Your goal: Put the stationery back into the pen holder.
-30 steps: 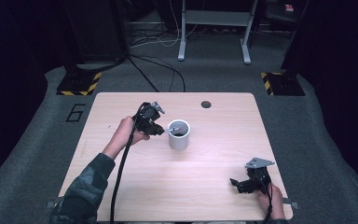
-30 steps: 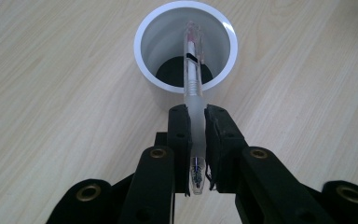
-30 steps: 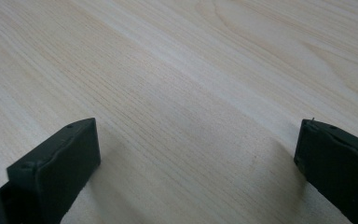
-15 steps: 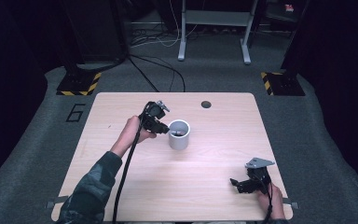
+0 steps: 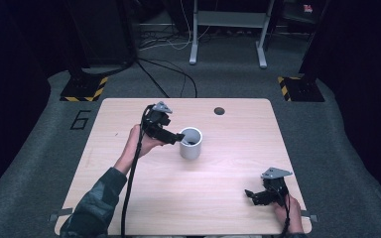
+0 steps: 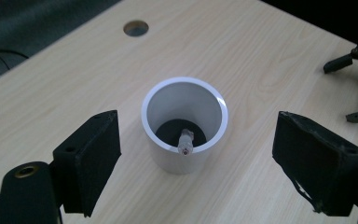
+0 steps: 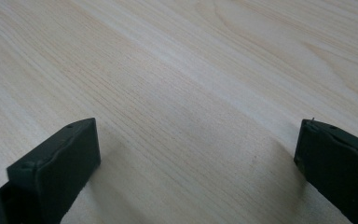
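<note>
A white cup (image 5: 191,143) stands near the middle of the wooden table (image 5: 228,163). In the left gripper view the cup (image 6: 185,126) has a dark bottom, and a thin pale stick (image 6: 185,142) leans inside it against the near rim. My left gripper (image 5: 172,137) hovers just left of the cup, open, its jaws spread wider than the cup (image 6: 193,158) with nothing between them. My right gripper (image 5: 252,195) rests low at the front right of the table, open, with bare wood between its jaws (image 7: 198,172).
A round cable hole (image 5: 219,110) sits near the table's far edge. A black cable (image 5: 131,183) trails from the left gripper along the forearm. Beyond the table are desk legs (image 5: 194,34), floor cables and yellow-black striped bases (image 5: 84,89).
My left hand and gripper have drifted slightly toward the far side and higher beside the cup. The right gripper has stayed in place.
</note>
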